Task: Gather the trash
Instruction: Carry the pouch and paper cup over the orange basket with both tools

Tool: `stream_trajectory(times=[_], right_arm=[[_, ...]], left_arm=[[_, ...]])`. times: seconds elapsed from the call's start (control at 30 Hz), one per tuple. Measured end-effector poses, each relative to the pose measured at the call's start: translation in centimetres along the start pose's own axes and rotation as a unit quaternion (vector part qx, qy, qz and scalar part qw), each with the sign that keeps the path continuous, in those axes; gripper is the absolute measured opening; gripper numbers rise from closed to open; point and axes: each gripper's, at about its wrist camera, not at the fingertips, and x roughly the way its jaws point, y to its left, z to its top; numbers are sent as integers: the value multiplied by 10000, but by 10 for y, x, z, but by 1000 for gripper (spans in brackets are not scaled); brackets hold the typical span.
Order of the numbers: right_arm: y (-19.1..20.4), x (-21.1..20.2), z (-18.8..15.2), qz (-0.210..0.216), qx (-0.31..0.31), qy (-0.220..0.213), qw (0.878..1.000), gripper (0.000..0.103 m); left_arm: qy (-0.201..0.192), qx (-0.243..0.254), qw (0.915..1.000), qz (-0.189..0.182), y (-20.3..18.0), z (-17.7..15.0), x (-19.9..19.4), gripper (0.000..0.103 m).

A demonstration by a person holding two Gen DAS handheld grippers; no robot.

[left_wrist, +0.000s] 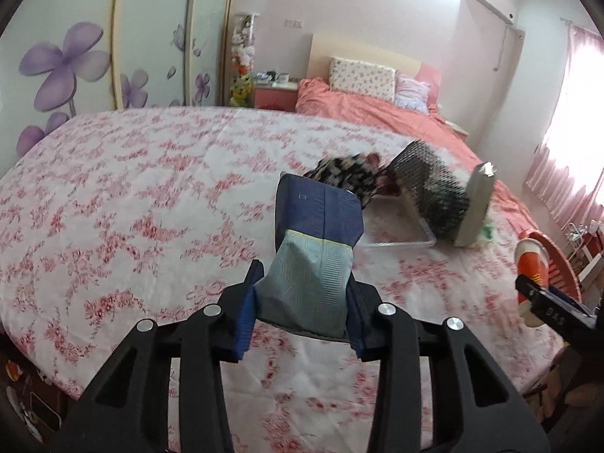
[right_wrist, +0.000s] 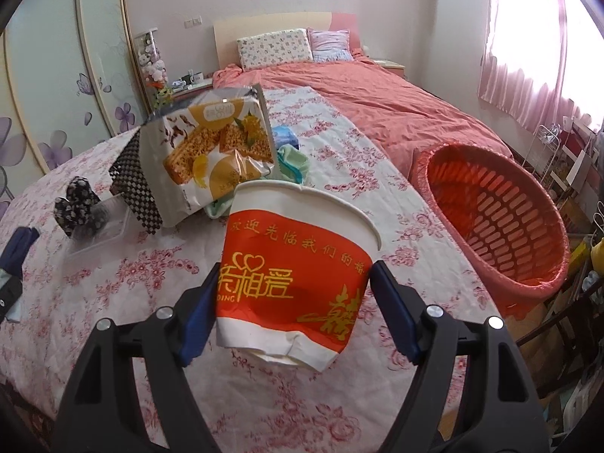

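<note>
Left tongs [left_wrist: 302, 302] are clamped on a blue-and-teal wrapper [left_wrist: 315, 241] that projects toward 12 o'clock above the worktop [left_wrist: 113, 188]. Right tongs [right_wrist: 294, 302] are clamped on a red-and-white paper cup [right_wrist: 294, 275]; the red basket [right_wrist: 494, 219] lies at 2 o'clock.

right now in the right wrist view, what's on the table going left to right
dark pouch → black floral cloth → checkered bag → snack bag → paper cup → red basket

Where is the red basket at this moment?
In the right wrist view the red basket sits at the right, past the table edge, beside the bed.
</note>
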Motion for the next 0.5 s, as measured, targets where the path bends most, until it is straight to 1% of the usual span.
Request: stream_trajectory(times=[0.13, 0.23, 0.5], right_arm=[[-7, -13, 3, 24, 4, -137, 9999, 75], [-16, -23, 7, 8, 4, -256, 9997, 75], [-49, -37, 17, -139, 140, -481, 9986, 75]], left_arm=[[-182, 170, 9996, -144, -21, 11, -11, 40], [-235, 266, 9989, -290, -36, 15, -14, 40], [-287, 540, 9935, -958, -94, 26, -13, 40]])
